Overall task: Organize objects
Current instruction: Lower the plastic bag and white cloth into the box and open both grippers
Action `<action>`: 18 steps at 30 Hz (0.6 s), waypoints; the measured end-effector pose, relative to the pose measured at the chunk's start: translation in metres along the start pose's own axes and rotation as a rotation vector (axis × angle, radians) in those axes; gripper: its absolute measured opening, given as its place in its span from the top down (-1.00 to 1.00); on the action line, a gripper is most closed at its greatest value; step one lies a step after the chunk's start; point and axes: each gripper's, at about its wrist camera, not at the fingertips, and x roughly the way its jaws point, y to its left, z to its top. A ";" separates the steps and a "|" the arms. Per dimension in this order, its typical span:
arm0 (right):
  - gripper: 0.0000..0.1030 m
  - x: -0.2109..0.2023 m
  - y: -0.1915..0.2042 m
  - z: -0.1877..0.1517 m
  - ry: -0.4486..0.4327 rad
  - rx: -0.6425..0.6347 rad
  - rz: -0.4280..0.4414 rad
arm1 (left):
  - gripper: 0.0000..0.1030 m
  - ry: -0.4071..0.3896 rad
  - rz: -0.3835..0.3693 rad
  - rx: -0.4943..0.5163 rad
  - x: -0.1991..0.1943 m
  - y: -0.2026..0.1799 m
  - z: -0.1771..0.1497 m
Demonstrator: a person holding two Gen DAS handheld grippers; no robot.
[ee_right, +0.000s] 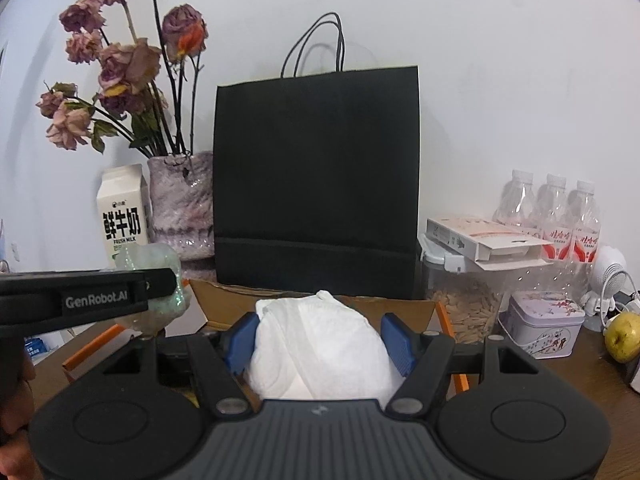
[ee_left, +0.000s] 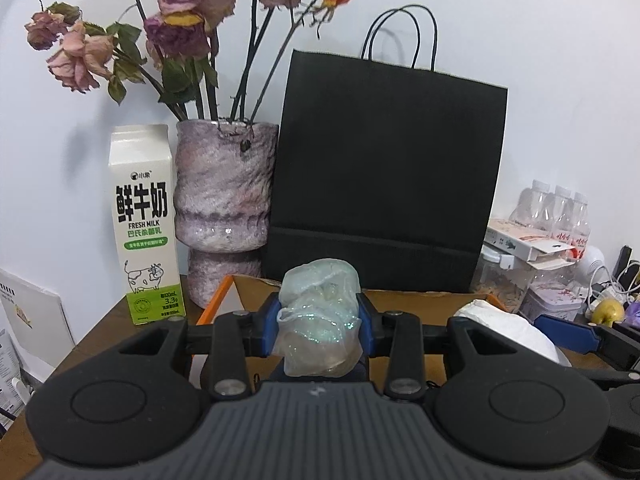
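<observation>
We've got both grips loaded: left gripper (ee_left: 320,320) clamped on the crumpled plastic wad (ee_left: 318,316), right gripper (ee_right: 322,338) clamped on the white paper wad (ee_right: 320,344), both over the cardboard box (ee_left: 256,292). Risk: soft wads slip out early, or the hands clip each other.

The crumpled bag (ee_left: 319,316) was thin, see-through plastic with a sparkly shine. The white bundle (ee_right: 318,350) looked like soft, crinkly paper. The black bag (ee_left: 384,176) was dull paper with string handles. The vase (ee_left: 224,204) was glossy and bumpy. The milk carton (ee_left: 144,224) was smooth card. The bench (ee_left: 96,344) was brown wood. The bottles (ee_right: 554,210) were clear plastic.
</observation>
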 end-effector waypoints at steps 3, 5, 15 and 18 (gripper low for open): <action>-0.28 0.006 0.001 -0.001 0.009 -0.002 -0.001 | 0.23 0.010 0.002 0.006 0.006 -0.001 -0.001; -0.29 0.010 0.001 -0.002 0.015 -0.004 -0.001 | 0.22 0.017 0.003 0.009 0.009 -0.002 -0.002; -1.00 0.025 -0.002 -0.010 0.061 -0.003 -0.046 | -0.98 0.003 0.058 -0.013 0.015 0.005 -0.005; -1.00 0.026 -0.003 -0.010 0.069 -0.001 -0.052 | -1.00 -0.014 0.071 -0.014 0.013 0.005 -0.004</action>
